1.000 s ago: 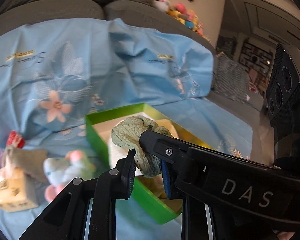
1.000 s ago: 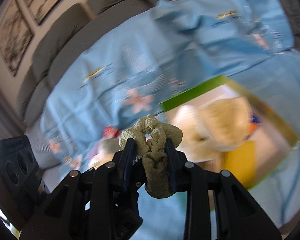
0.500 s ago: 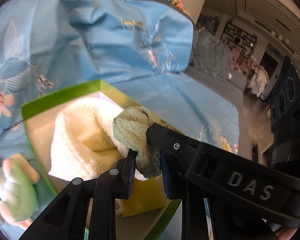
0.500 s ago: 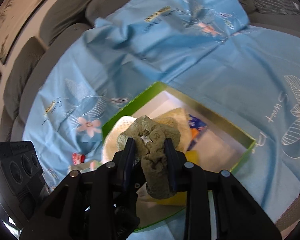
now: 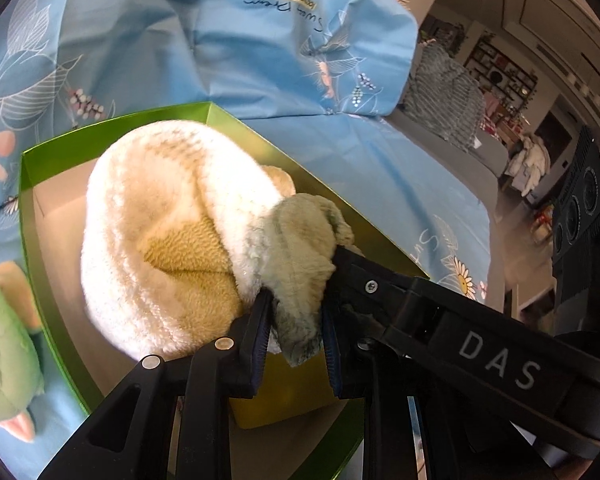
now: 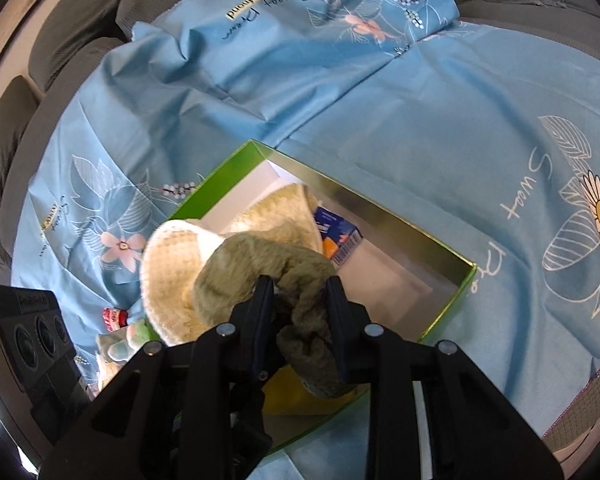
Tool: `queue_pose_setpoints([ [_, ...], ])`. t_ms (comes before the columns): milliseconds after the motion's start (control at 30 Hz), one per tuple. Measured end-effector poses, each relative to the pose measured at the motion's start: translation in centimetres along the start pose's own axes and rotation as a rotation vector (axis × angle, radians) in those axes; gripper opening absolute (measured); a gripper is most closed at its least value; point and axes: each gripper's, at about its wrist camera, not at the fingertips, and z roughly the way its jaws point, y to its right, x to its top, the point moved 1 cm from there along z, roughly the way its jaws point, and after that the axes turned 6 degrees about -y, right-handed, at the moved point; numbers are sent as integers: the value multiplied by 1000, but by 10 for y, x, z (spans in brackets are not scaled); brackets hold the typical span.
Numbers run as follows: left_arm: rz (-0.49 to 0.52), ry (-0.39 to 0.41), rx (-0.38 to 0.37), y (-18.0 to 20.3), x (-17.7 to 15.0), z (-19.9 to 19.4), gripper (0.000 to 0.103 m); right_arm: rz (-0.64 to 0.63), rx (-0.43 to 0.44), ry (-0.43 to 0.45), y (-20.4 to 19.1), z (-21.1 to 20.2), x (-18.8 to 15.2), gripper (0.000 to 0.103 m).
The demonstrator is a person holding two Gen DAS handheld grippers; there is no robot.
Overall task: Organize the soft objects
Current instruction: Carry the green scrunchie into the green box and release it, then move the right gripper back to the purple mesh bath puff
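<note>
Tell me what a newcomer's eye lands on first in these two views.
First, the crumpled green cloth pinched by both the left gripper and the right gripper, held over the green box. Next, the big cream knit hat filling much of that box, pressed against the cloth. Around it spreads the blue floral sheet draped over a grey sofa.
</note>
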Motion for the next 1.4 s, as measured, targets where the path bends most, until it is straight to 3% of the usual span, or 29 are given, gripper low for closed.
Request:
queue_pose_setpoints([
  [133,-14,16,2,-3,-3,-10,23,1,12,11,1,-5,1,29],
  [233,-5,36,27,-2,-7,-22,32,-18,16,41,-4,-14,-1,42],
  [300,-4,47,42,-3,-11,-33,66,-31,26,76,-8,-22,-3,59],
  [367,-4,67,44,-3,-14,-43,76,-47,41,110,-13,-32,-4,61],
  [567,-63,162,80,-20,-32,-86,76,-84,74,179,-29,-51,-12,82],
  [900,-292,269,221,-102,-102,-176,76,-218,125,184,-77,-57,-40,99],
  [1167,-447,286,416,-180,-174,-238,76,-335,199,135,-126,-47,-69,99],
  [1300,-614,336,402,-224,-216,-253,76,-386,201,89,-152,-32,-87,99],
  [1400,-758,311,418,-251,-237,-257,76,-425,218,32,-171,-18,-105,99],
])
